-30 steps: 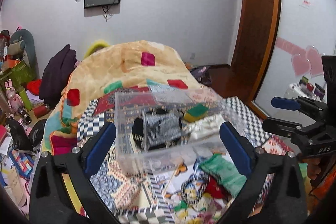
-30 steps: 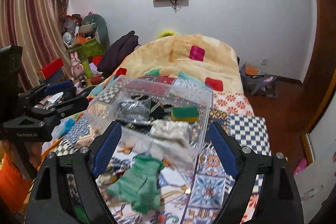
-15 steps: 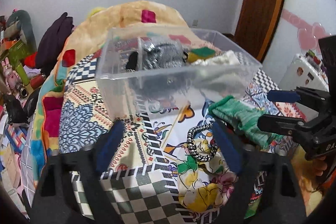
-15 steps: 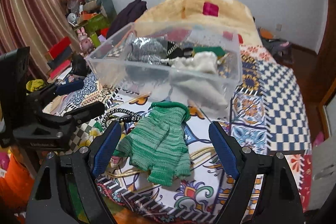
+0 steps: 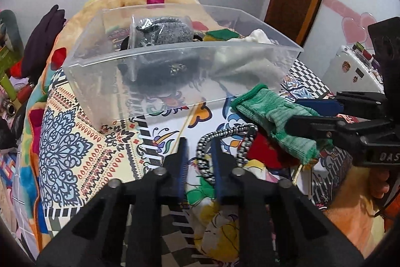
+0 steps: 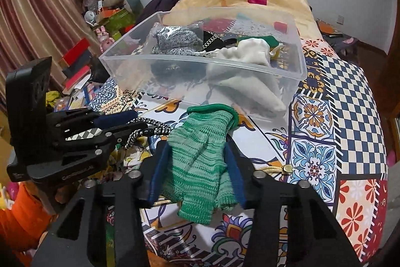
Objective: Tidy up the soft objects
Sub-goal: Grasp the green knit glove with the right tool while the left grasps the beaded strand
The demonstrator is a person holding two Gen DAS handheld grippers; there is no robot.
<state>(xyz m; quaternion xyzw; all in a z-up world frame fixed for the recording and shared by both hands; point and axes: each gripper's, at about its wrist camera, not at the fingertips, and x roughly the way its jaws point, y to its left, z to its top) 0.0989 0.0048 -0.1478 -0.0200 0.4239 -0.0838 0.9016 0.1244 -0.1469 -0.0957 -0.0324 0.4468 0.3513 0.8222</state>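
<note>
Jaws: left gripper (image 5: 198, 162) narrowed on braided cord (image 5: 226, 139); right gripper (image 6: 197, 162) clamped on green glove (image 6: 200, 157). Both to be lifted clear, released over clear bin (image 6: 200, 64).

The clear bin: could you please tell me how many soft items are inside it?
4 visible in the clear bin: grey knit at left, black piece behind it, white cloth at right, green item behind; more may be hidden.

The right gripper (image 6: 197, 162) covers both side edges of the green knit glove (image 6: 200, 159), the left gripper (image 5: 198, 159) hides the near end of the black-and-white cord (image 5: 225, 142), and the clear bin (image 5: 175, 76) blurs the dark item (unidentifiable) behind its front wall.
</note>
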